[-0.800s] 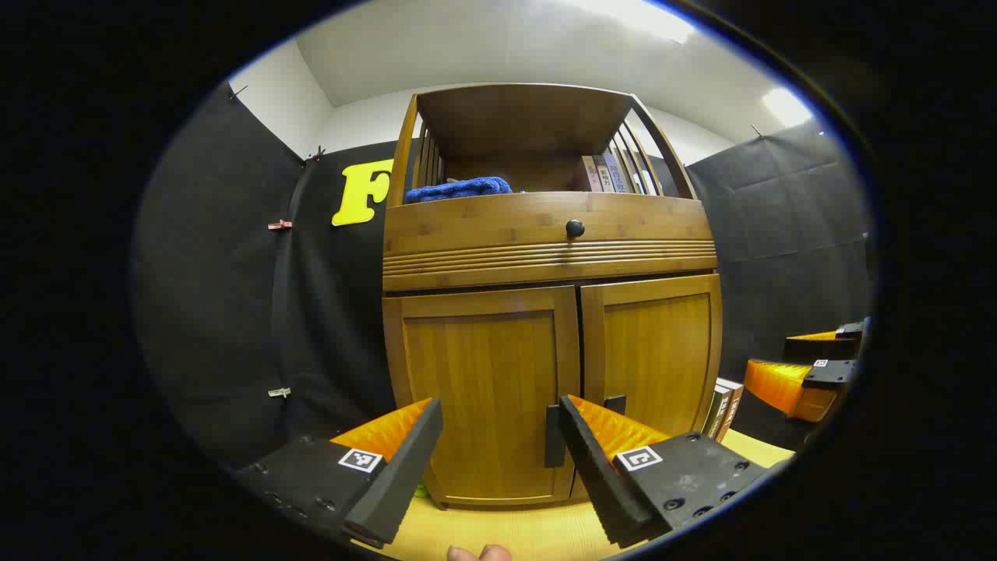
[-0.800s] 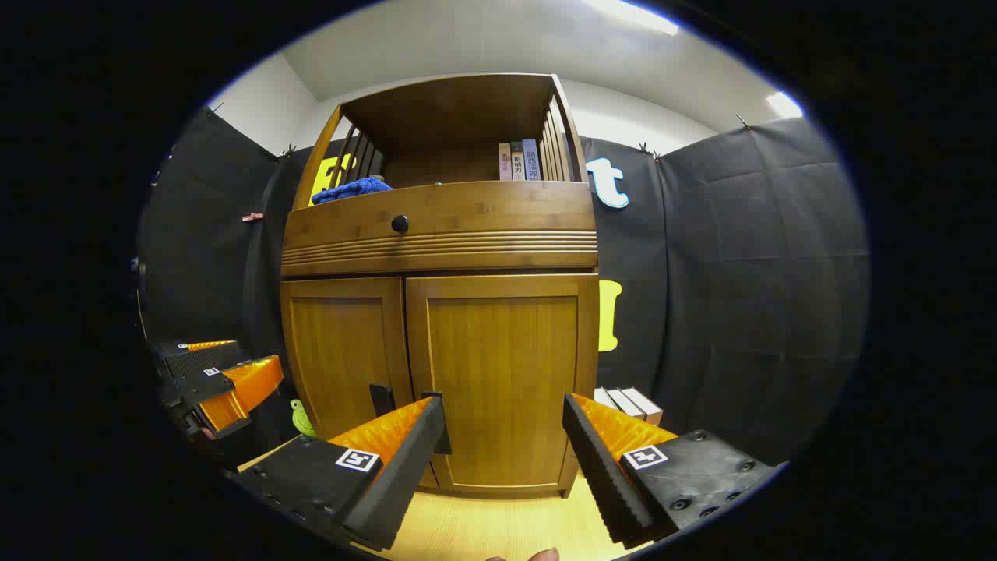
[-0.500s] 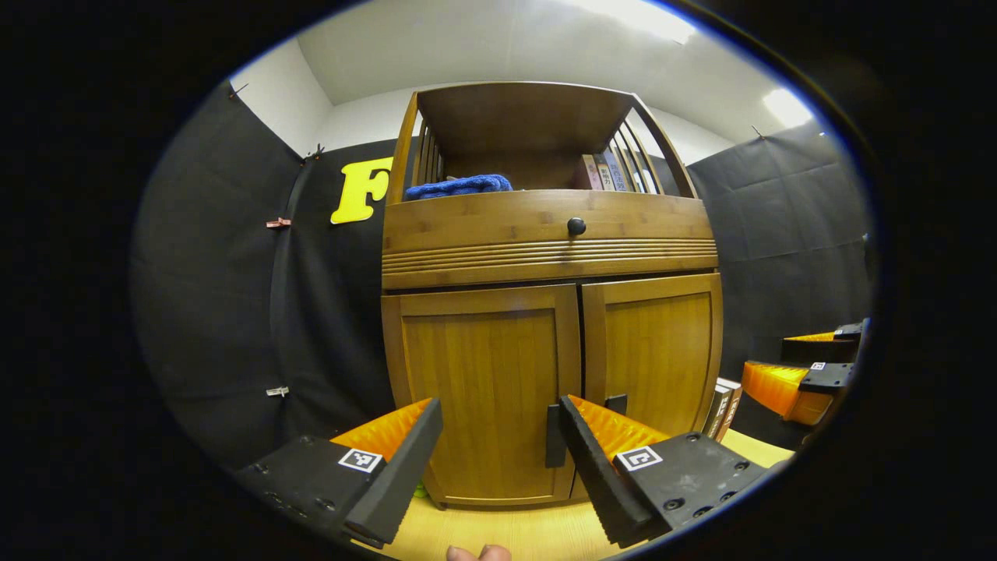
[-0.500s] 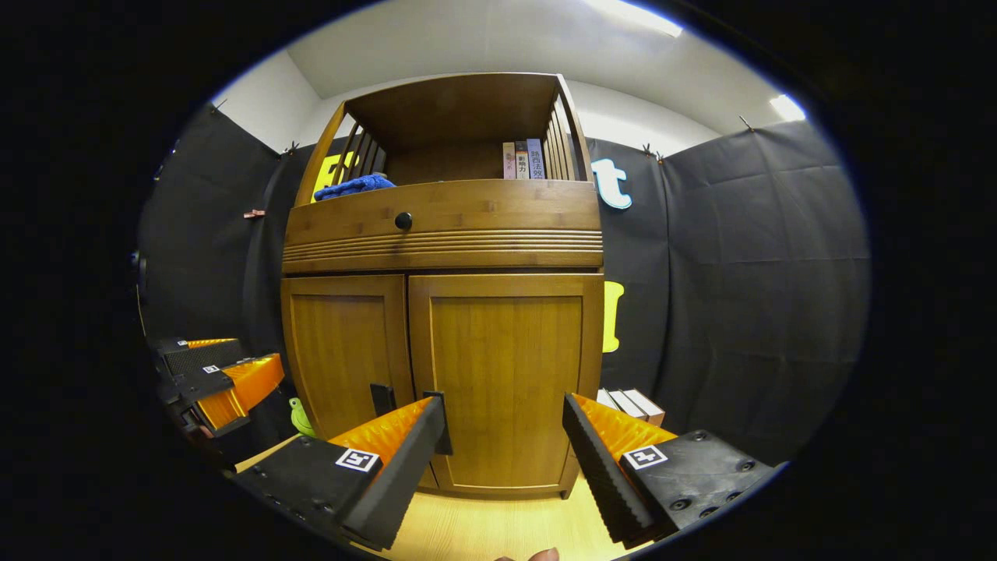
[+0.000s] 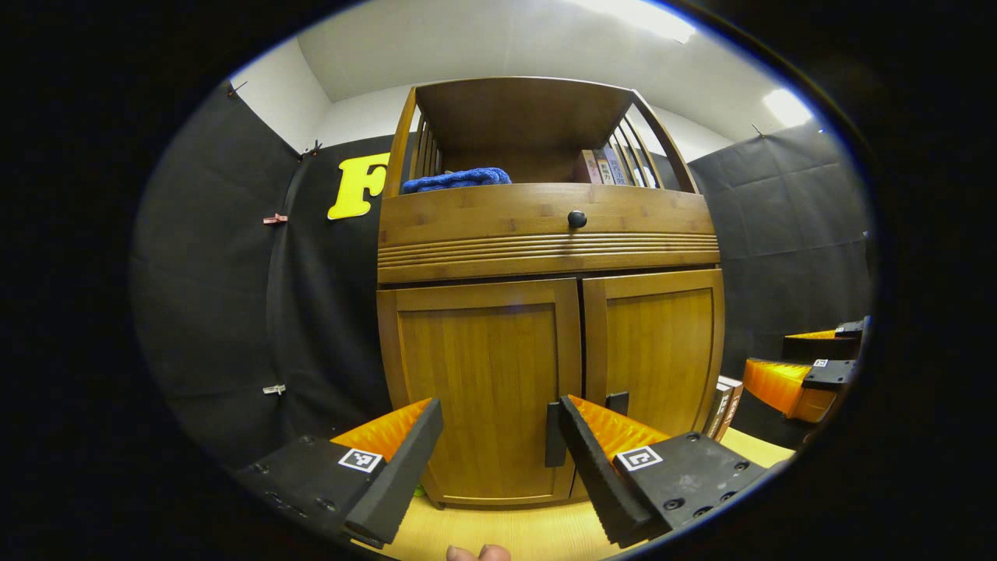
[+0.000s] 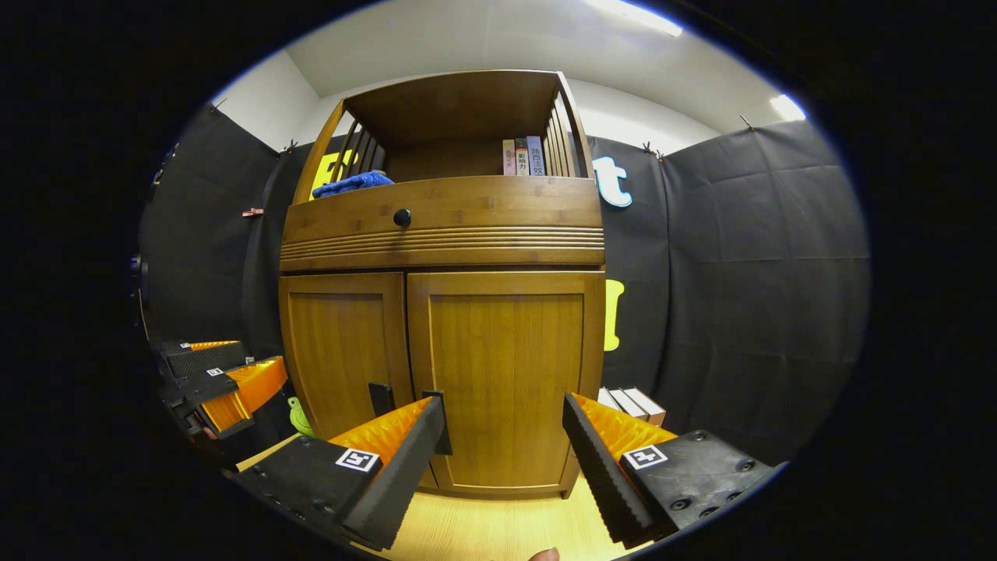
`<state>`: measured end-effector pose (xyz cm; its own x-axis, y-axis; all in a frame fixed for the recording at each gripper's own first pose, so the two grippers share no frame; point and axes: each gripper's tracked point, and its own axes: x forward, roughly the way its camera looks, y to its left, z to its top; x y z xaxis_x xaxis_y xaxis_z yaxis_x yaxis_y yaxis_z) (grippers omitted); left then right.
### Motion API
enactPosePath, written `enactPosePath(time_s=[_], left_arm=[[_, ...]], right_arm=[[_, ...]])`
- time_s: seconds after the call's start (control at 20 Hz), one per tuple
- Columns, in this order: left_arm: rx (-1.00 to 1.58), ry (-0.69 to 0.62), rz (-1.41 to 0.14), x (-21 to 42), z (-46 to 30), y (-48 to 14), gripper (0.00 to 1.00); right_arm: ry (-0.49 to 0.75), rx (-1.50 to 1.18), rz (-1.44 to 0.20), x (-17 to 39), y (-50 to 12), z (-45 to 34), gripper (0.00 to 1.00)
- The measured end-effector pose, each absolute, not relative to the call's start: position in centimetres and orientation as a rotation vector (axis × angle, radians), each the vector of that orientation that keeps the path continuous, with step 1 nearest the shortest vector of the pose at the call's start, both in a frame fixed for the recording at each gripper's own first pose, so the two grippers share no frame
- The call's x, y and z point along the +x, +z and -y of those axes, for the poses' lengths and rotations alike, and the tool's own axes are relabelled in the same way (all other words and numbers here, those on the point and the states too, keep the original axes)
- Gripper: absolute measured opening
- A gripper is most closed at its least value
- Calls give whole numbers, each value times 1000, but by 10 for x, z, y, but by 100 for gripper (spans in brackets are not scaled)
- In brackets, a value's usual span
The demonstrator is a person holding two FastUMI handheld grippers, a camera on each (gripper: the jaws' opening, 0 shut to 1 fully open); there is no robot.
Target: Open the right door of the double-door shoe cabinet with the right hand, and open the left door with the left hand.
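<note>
Cabinet [image 5: 545, 374] upright on the worktop [image 6: 498, 530], both doors closed: left door [image 5: 483, 389], right door [image 6: 506, 374]. Left hand-held gripper [image 5: 498, 460] spread apart just short of the left door. Right hand-held gripper [image 6: 502, 460] likewise apart, facing the right door, touching nothing.

Your left gripper [image 5: 498, 436] hides the lower end of the left door's handle [image 5: 552, 432]. The green object [image 6: 299, 416] left of the cabinet is half hidden. Book spines [image 6: 523, 157] are too small to make out.
</note>
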<state>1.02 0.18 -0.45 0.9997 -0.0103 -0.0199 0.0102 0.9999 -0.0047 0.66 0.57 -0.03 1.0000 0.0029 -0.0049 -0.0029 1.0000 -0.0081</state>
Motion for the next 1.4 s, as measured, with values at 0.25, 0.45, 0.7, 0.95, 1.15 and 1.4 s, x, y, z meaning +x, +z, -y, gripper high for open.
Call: enactPosePath(time_s=[0.25,0.45,0.7,0.95,1.15,1.4], left_arm=[[0,-16,-22,11,-4,-5,94],[-5,-19,-24,8,-12,-11,94],[-8,-37,-25,4,-19,-16,94],[0,-35,-34,-3,-34,-22,93],[-4,-27,-50,-7,-44,-30,93],[-5,-10,-58,-11,-56,-34,93]], right_arm=[[29,18,-9,16,-3,-18,96],[40,73,-2,44,-7,-33,98],[53,72,-41,88,-37,-57,100],[81,73,-125,129,-82,-82,98],[74,89,-171,155,-115,-96,98],[20,132,-213,182,-132,-96,58]])
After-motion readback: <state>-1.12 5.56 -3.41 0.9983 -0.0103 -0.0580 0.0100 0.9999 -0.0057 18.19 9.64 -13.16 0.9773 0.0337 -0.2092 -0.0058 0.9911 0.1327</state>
